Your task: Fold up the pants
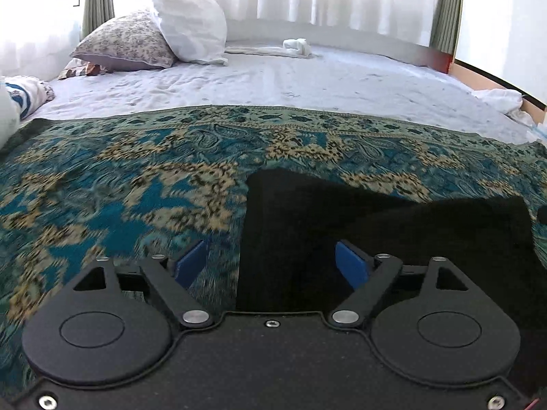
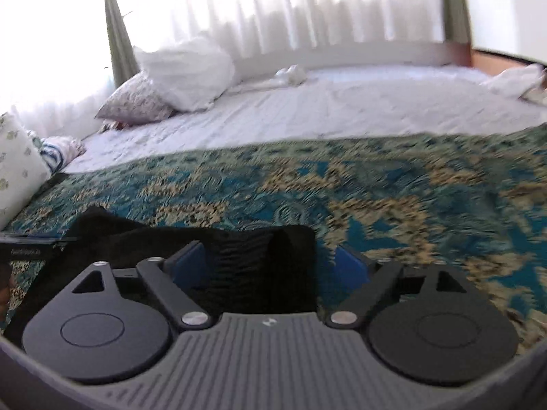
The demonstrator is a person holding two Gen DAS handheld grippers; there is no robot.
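Observation:
Black pants point(image 1: 376, 239) lie on a teal and tan patterned bedspread point(image 1: 119, 177). My left gripper point(image 1: 271, 266) is open, its blue pads point(image 1: 189, 264) wide apart, and the pants' left edge runs between them. In the right wrist view the pants point(image 2: 246, 259) show as a black fold with its right edge between the blue pads point(image 2: 186, 266) of my open right gripper point(image 2: 270, 270). Neither gripper holds the cloth. The other gripper's black body point(image 2: 24, 249) shows at the left edge.
A white sheet point(image 1: 307, 78) covers the far half of the bed. A floral pillow point(image 1: 126, 42) and a white pillow point(image 1: 191, 24) lean at the far left. A white cloth bundle point(image 1: 297, 46) lies by the curtain. More white cloth point(image 1: 502, 100) sits at the right bed edge.

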